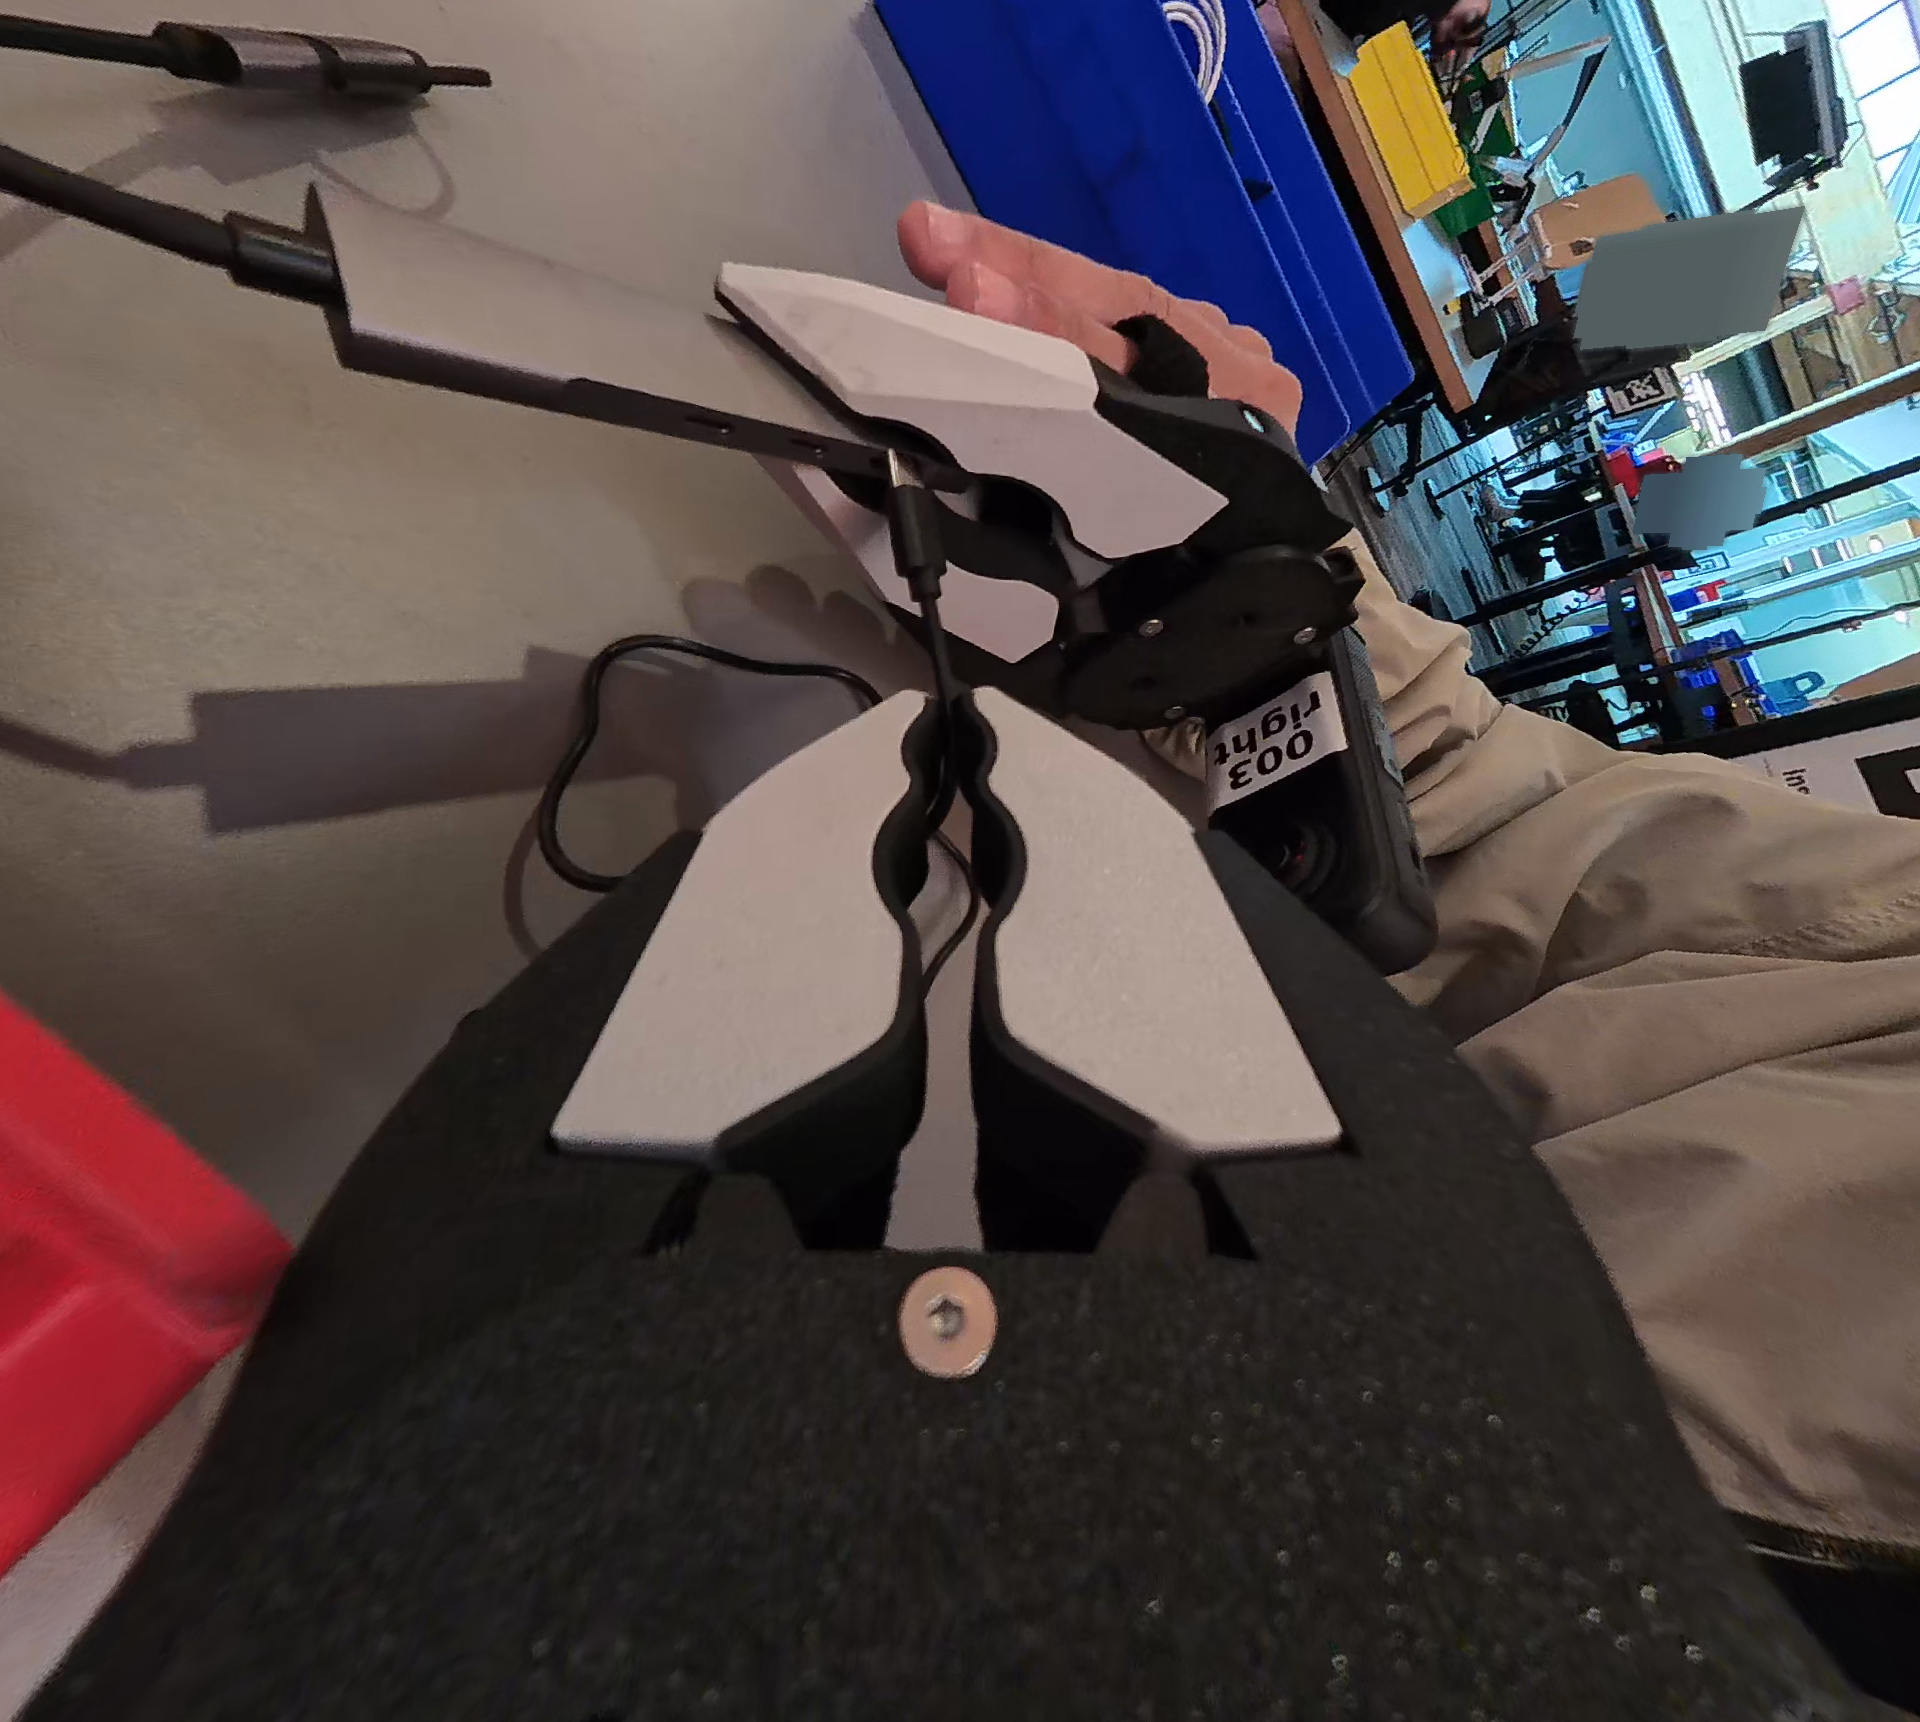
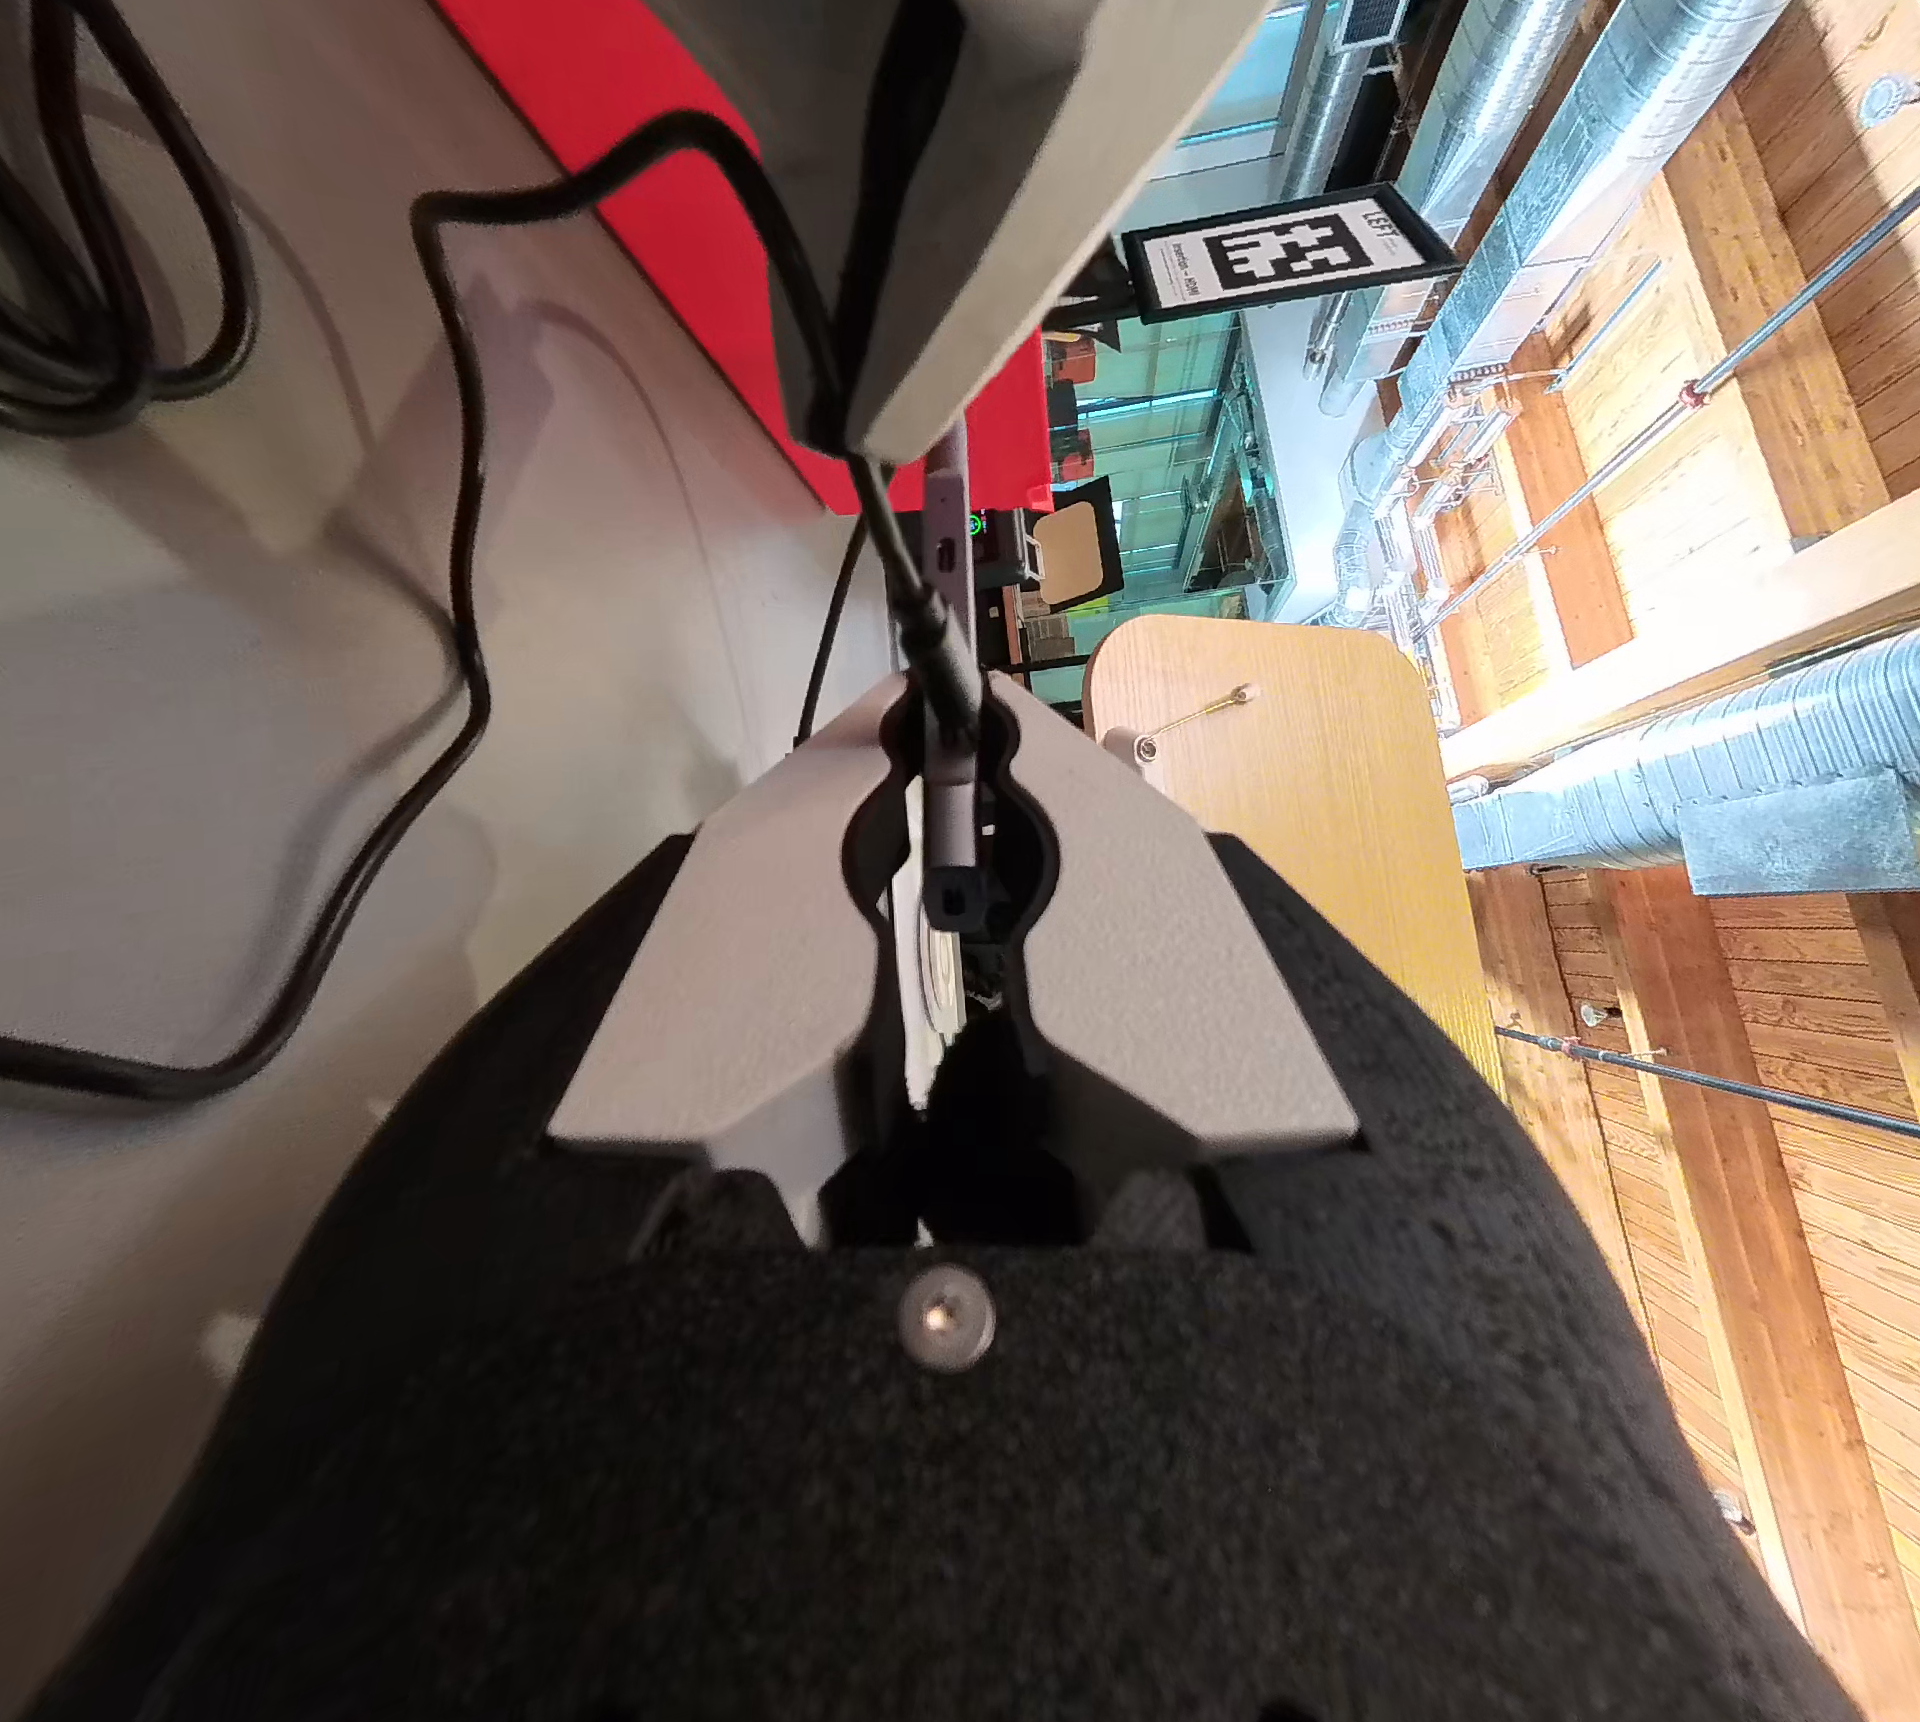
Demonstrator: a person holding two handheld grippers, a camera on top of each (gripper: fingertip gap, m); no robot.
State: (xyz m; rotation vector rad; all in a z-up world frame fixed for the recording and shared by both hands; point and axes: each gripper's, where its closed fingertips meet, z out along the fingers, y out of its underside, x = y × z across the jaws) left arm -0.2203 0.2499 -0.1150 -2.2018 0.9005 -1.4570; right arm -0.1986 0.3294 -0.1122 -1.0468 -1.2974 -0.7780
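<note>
Two grippers: left gripper [image 1: 948,716] pinching thin black cable [image 1: 914,550]; right gripper [image 2: 951,737] clamped on flat grey hub [image 1: 551,322]. Left view alone shows blue plastic bin [image 1: 1091,114] holding coiled white cable [image 1: 1195,25]; red bin [image 2: 582,41] contents unseen.

**Hub and cable, both clamped**

The flat grey hub [image 1: 540,322] is tilted above the table, one end pinched by the right gripper [image 1: 831,415]. A thin black cable [image 1: 920,550], plugged into its edge, runs down between the left gripper's [image 1: 951,716] closed fingertips.
</note>
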